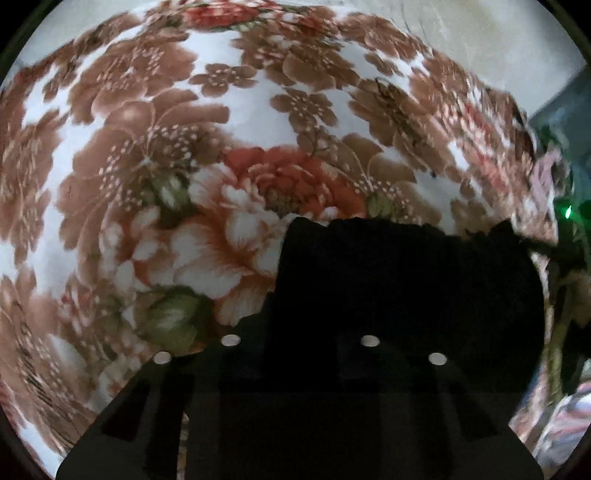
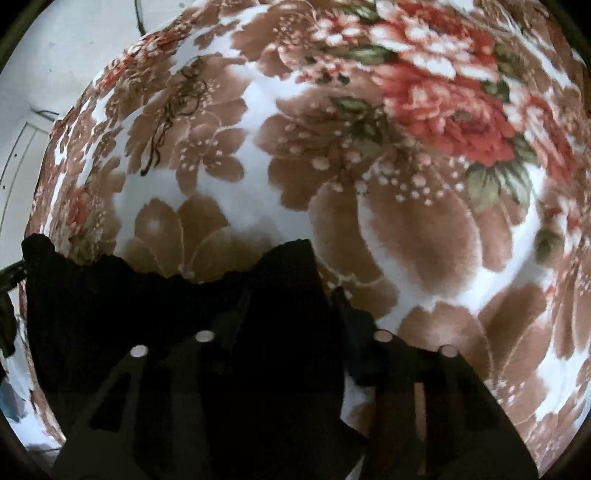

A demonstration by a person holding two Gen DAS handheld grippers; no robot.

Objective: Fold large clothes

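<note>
A black garment lies on a floral blanket and fills the lower middle of the left wrist view. My left gripper points steeply down into it; its dark fingers merge with the cloth, which is bunched between them. In the right wrist view the same black garment spreads across the lower left with a ragged upper edge. My right gripper is closed on a fold of it, and the fingertips are hidden in the fabric.
The blanket, white with brown and red flowers, covers nearly all of both views. A pale floor shows past its edge at the upper left, and a pale surface at the upper right. A green light glows at the right.
</note>
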